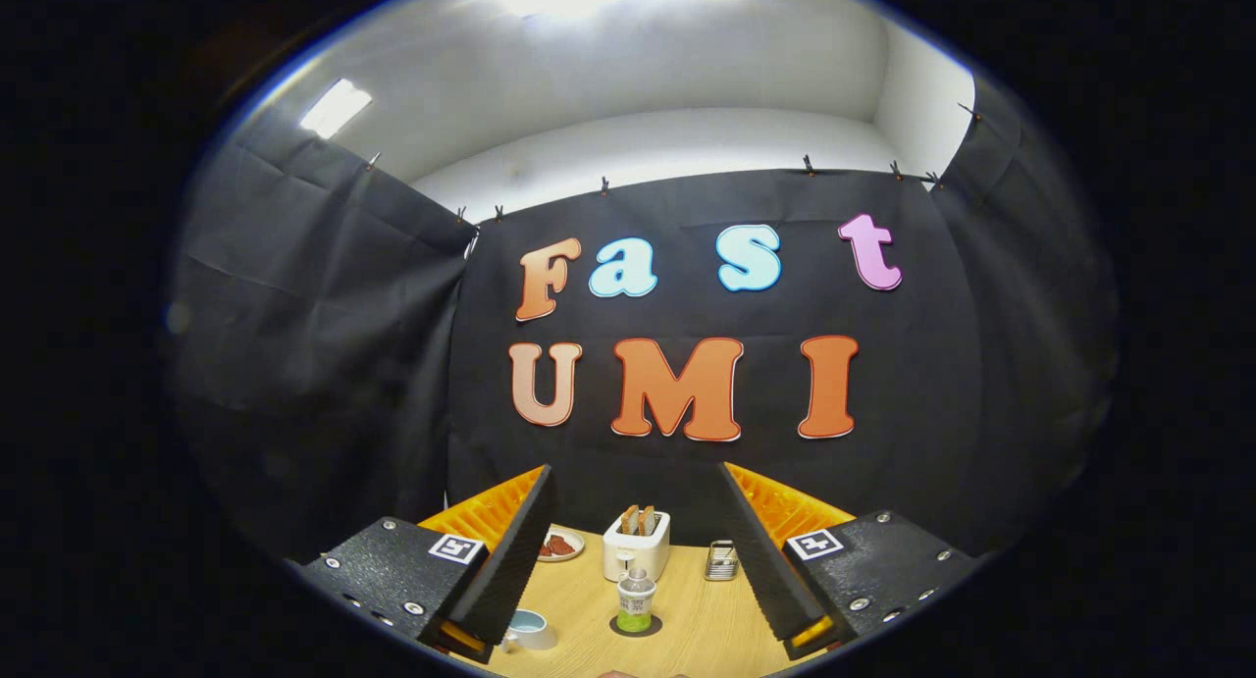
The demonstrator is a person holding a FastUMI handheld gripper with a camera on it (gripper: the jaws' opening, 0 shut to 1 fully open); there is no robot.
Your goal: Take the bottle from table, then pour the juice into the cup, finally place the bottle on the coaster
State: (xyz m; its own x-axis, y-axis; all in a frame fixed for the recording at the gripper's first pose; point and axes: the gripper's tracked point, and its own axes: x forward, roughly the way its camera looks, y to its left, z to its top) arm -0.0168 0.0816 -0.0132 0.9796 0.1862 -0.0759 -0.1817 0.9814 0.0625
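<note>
Gripper (636, 550) fingers spread wide, holding nothing, raised above wooden table (702, 629). Bottle (636, 599) with green juice stands upright between the fingers' span on dark coaster (636, 626). Cup (530, 629) by left finger. Beyond: toaster (636, 546), plate (560, 545), small metal rack (722, 560).

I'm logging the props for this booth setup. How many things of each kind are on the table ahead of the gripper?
Bottle: 1, standing on the coaster, between the open fingers of the gripper
Coaster: 1
Cup: 1
Toaster: 1, with toast in it
Plate: 1, with food on it
Small metal rack: 1
Total: 6
</note>
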